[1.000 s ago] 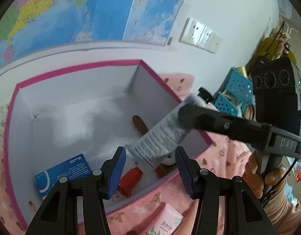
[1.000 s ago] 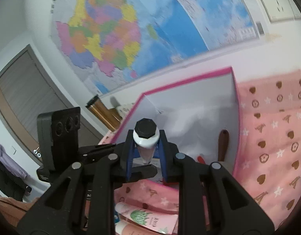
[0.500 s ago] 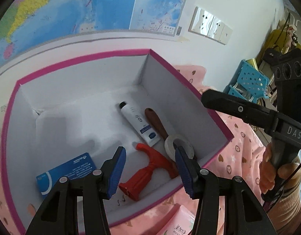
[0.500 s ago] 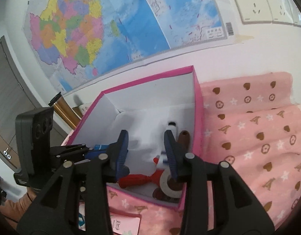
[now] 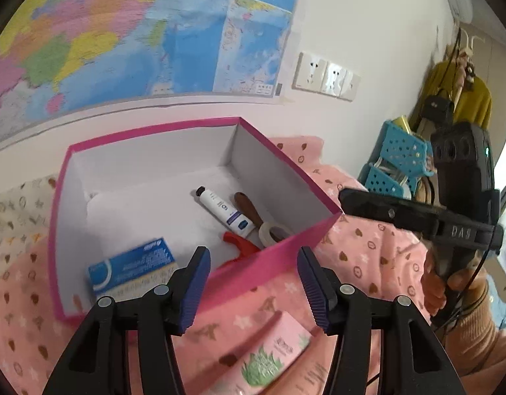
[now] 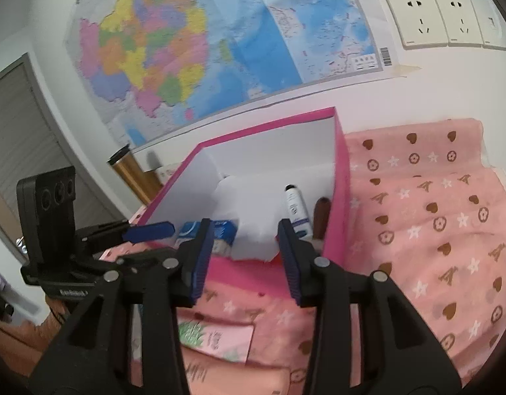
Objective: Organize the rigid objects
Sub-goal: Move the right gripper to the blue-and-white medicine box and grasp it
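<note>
Judging by the pink box — tube, blue carton, red tool and tape roll inside — sorting is well along, yet a pink carton lies outside on the cloth while left gripper and right gripper part their fingers, holding nothing.

We note a box with a magenta outside and rim and a white inside. In it: a white tube with a black cap and a purple-blue end, a blue-and-white carton, a red tool, a brown handle and an off-white tape roll. The cloth is pink with brown hearts, white stars and ringed flowers. A pink packet carries a green leaf print. Gripper pads are dark blue on black frames.
</note>
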